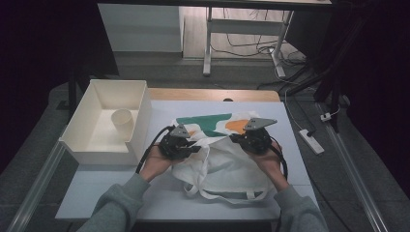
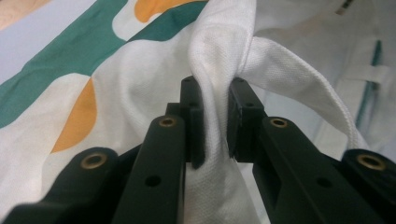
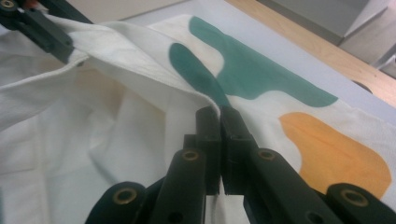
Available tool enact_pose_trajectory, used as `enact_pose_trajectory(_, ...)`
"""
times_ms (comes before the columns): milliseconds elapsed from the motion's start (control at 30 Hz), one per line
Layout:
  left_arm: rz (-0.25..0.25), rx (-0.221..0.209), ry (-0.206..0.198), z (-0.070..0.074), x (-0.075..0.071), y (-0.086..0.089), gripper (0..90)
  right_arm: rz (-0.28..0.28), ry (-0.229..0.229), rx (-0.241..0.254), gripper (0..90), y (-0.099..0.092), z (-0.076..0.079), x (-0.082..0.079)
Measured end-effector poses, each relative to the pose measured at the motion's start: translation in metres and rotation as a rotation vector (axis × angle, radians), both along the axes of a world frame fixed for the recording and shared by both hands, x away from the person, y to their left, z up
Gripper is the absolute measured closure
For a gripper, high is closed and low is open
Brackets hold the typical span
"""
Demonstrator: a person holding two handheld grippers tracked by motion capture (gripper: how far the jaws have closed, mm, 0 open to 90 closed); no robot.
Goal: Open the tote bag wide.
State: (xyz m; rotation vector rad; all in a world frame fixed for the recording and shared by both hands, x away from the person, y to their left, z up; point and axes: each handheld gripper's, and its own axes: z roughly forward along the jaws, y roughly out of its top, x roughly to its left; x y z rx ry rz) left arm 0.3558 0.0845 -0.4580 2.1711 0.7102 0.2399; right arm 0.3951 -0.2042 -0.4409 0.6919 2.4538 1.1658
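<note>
A white cloth tote bag (image 1: 222,166) with green and orange patches lies crumpled in the middle of the table. My left gripper (image 1: 197,147) is at the bag's left side, shut on a bunched fold of the bag's rim (image 2: 212,56) beside a handle strap (image 2: 303,91). My right gripper (image 1: 235,139) is at the bag's right side. In the right gripper view its jaws (image 3: 219,116) pinch the thin edge of the bag (image 3: 116,140) by the green patch. The left gripper (image 3: 46,37) holds the same rim farther along, and the cloth sags between the two.
A white open box (image 1: 142,104) stands at the table's left with a paper cup (image 1: 122,123) lying inside. The bag's handles (image 1: 227,195) hang toward the front edge. A power strip (image 1: 312,141) lies on the floor at the right.
</note>
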Motion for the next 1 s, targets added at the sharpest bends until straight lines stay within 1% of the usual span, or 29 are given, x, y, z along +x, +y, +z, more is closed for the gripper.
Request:
enact_pose_trajectory(33, 0.007, 0.003, 0.012, -0.003, 0.004, -0.001, 77.6, -0.007, 0.021, 0.000, 87.6, 0.000, -0.005, 0.006)
enact_pose_trajectory(67, 0.013, 0.018, 0.026, -0.008, 0.009, -0.004, 77.6, -0.011, 0.037, 0.002, 87.6, 0.000, -0.009, 0.010)
enact_pose_trajectory(100, 0.013, 0.018, 0.026, -0.008, 0.009, -0.004, 77.6, -0.013, 0.058, 0.000, 87.6, 0.000, -0.014, 0.015)
enact_pose_trajectory(167, 0.020, 0.029, 0.044, -0.015, 0.013, -0.005, 77.5, -0.018, 0.093, -0.004, 87.7, 0.001, -0.024, 0.021)
enact_pose_trajectory(200, 0.022, 0.028, 0.050, -0.017, 0.014, -0.005, 77.5, -0.018, 0.093, -0.004, 87.7, 0.001, -0.024, 0.021)
enact_pose_trajectory(233, 0.022, 0.029, 0.056, -0.019, 0.016, -0.004, 77.5, -0.019, 0.111, -0.006, 87.6, 0.003, -0.030, 0.025)
enact_pose_trajectory(367, 0.025, 0.021, 0.078, -0.024, 0.020, -0.002, 77.5, -0.024, 0.112, -0.022, 87.7, 0.006, -0.035, 0.026)
enact_pose_trajectory(400, 0.024, 0.023, 0.081, -0.024, 0.020, -0.002, 77.5, -0.027, 0.120, -0.030, 87.6, 0.008, -0.039, 0.026)
enact_pose_trajectory(467, 0.024, 0.026, 0.083, -0.026, 0.020, -0.002, 77.5, -0.029, 0.114, -0.033, 86.3, 0.008, -0.041, 0.024)
enact_pose_trajectory(500, 0.025, 0.022, 0.084, -0.026, 0.021, -0.001, 77.5, -0.030, 0.103, -0.037, 82.2, 0.008, -0.039, 0.023)
enact_pose_trajectory(533, 0.024, 0.021, 0.085, -0.025, 0.021, 0.000, 77.5, -0.029, 0.083, -0.041, 74.1, 0.009, -0.036, 0.021)
enact_pose_trajectory(567, 0.022, 0.020, 0.086, -0.026, 0.021, 0.000, 77.5, -0.031, 0.067, -0.035, 65.5, 0.009, -0.032, 0.017)
enact_pose_trajectory(600, 0.022, 0.019, 0.087, -0.026, 0.021, 0.000, 77.5, -0.035, 0.046, -0.024, 59.6, 0.009, -0.026, 0.012)
enact_pose_trajectory(667, 0.021, 0.017, 0.088, -0.027, 0.021, 0.001, 77.5, -0.033, -0.003, 0.001, 54.5, 0.010, -0.014, -0.001)
enact_pose_trajectory(700, 0.021, 0.017, 0.088, -0.027, 0.021, 0.001, 77.5, -0.033, -0.003, 0.001, 54.5, 0.010, -0.014, -0.001)
enact_pose_trajectory(733, 0.020, 0.017, 0.087, -0.027, 0.021, 0.001, 77.5, -0.021, -0.028, 0.017, 51.1, 0.012, -0.003, -0.017)
enact_pose_trajectory(767, 0.019, 0.017, 0.086, -0.027, 0.021, 0.001, 77.5, -0.021, -0.028, 0.017, 51.1, 0.012, -0.003, -0.017)
enact_pose_trajectory(800, 0.016, 0.020, 0.085, -0.027, 0.021, 0.001, 77.5, 0.017, -0.013, 0.027, 50.3, 0.016, 0.002, -0.033)
enact_pose_trajectory(867, 0.017, 0.020, 0.084, -0.027, 0.020, 0.001, 77.5, 0.074, 0.021, 0.025, 50.2, 0.022, 0.002, -0.051)
enact_pose_trajectory(967, 0.017, 0.022, 0.081, -0.026, 0.020, 0.001, 77.5, 0.170, 0.074, 0.001, 50.0, 0.031, -0.008, -0.076)
enact_pose_trajectory(1000, 0.017, 0.022, 0.081, -0.026, 0.020, 0.001, 77.5, 0.192, 0.102, -0.007, 49.6, 0.034, -0.013, -0.083)
